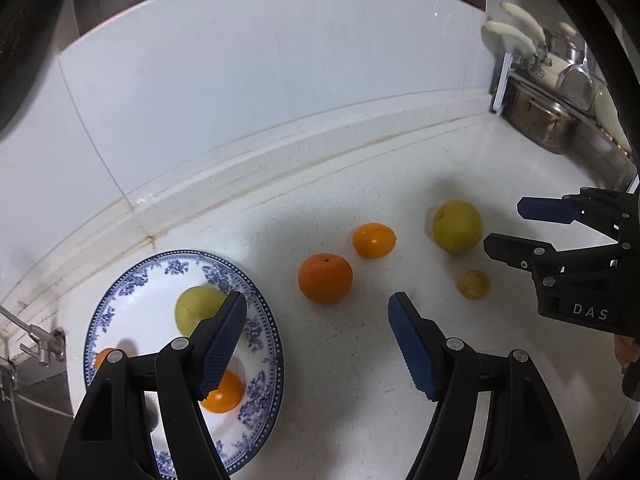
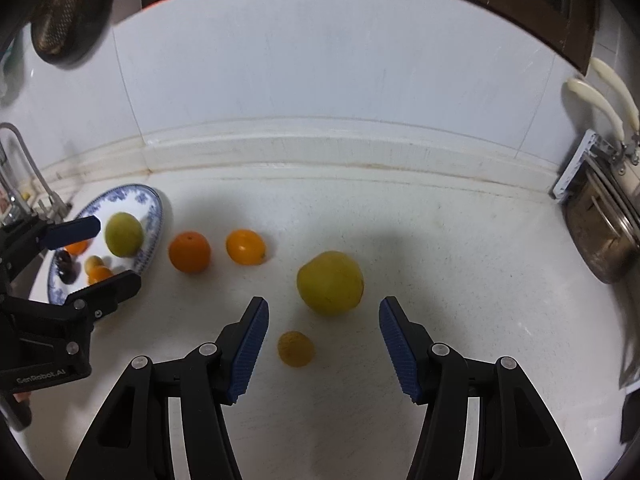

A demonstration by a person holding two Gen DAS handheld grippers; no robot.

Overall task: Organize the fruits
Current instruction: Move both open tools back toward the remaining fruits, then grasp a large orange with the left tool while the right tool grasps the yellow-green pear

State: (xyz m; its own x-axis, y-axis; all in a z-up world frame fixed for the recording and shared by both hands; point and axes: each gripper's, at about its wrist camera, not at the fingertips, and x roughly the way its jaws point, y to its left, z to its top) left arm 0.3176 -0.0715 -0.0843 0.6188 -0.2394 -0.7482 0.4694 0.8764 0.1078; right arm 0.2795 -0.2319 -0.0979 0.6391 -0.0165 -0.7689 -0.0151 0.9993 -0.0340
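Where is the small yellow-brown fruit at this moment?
In the right wrist view the small yellow-brown fruit lies on the counter between the open right gripper fingers, just in front of the big yellow-green fruit.

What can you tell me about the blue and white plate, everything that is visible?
The plate is round and looks ceramic, with a white centre and a blue floral band with a dotted edge. It lies flat at the left of the white counter, near the faucet. It holds a yellow-green fruit, some small orange fruits and one dark item. The open left gripper hovers over it; whether they touch is unclear.

A metal pot [image 2: 604, 236] sits beside cream-handled utensils [image 2: 596, 100]; a faucet [image 2: 24, 168] opposite.
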